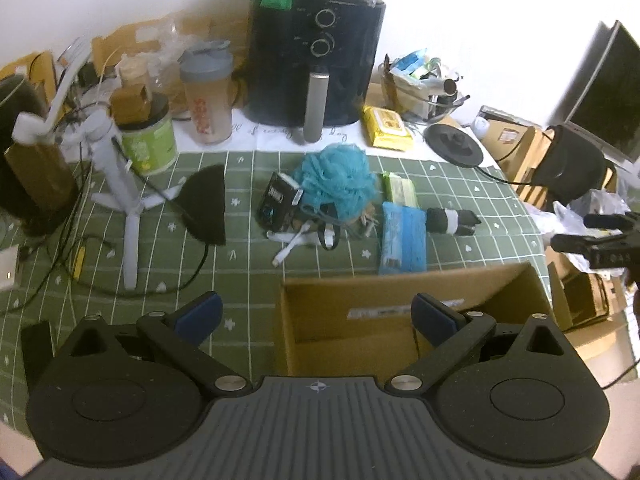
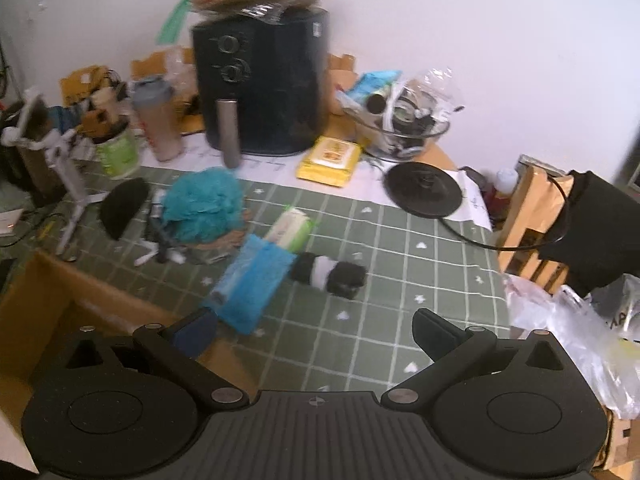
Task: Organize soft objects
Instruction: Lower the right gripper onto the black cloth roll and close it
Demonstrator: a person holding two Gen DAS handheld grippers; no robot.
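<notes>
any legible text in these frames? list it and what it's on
Nothing reads cleanly.
Shaker bottle: red vertical lettering, blurred.
Black packet: white print, too blurred to read.
Yellow wipes pack: label unreadable.
Green tub: label unreadable.
White cloth under the air fryer: cursive script, illegible.
Cardboard box: shipping label, too small.
Right gripper body: faint marking, unreadable.

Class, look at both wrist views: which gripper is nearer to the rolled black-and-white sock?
Right. The right gripper, open, sits just short of the rolled sock, which lies straight ahead. The left gripper, open, hovers over the cardboard box, with the sock beyond it.
</notes>
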